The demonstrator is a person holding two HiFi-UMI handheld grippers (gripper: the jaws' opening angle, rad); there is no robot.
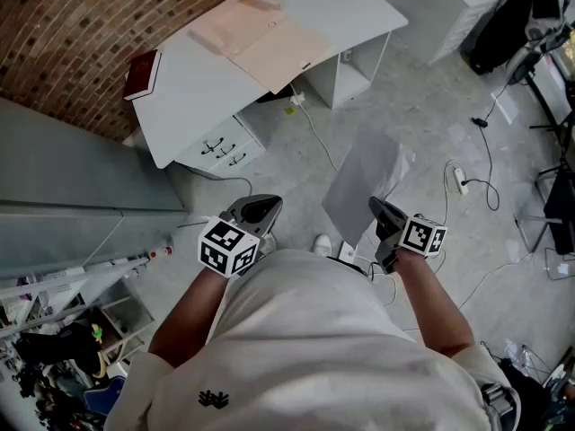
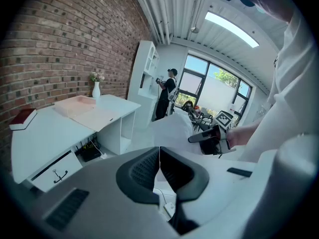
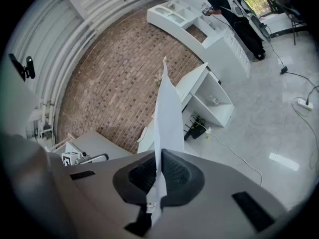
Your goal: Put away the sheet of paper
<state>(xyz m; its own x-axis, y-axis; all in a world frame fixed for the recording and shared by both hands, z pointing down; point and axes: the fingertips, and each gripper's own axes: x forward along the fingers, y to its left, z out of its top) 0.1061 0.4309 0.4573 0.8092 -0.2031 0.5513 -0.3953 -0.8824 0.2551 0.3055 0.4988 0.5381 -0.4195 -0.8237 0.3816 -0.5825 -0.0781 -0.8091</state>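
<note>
A: Right gripper view: the right gripper (image 3: 158, 172) is clamped on the sheet of paper (image 3: 167, 108). The pads pinch its lower edge. The sheet is seen edge-on, rising straight out from between the jaws.

B: Left gripper (image 2: 159, 167)?

A: In the left gripper view its jaws are pressed together with nothing between them. It's empty.

B: Where's the sheet relative to the left one?

A: Ahead and to its right, not touching it. In the head view the sheet extends forward from the right gripper's tips, over the floor. Both grippers sit low in front of the person's torso, side by side and well apart.

B: What's ahead of them?

A: A white desk (image 1: 180, 106), ahead-left of both and nearer the left gripper, against a brick wall (image 1: 72, 25). A pale pink flat piece (image 1: 269, 39) lies on it; folder or card, I can't tell. A red book (image 1: 142, 73) sits at the desk's end, farther left. A drawer unit (image 1: 220, 146) is under the desk, just beyond the left gripper's tips.

B: Anything on the floor?

A: A power strip (image 1: 461, 180) with its cable, ahead-right of the right gripper. There's also a person (image 2: 167, 91) far ahead of the left gripper, by a white shelf.
</note>
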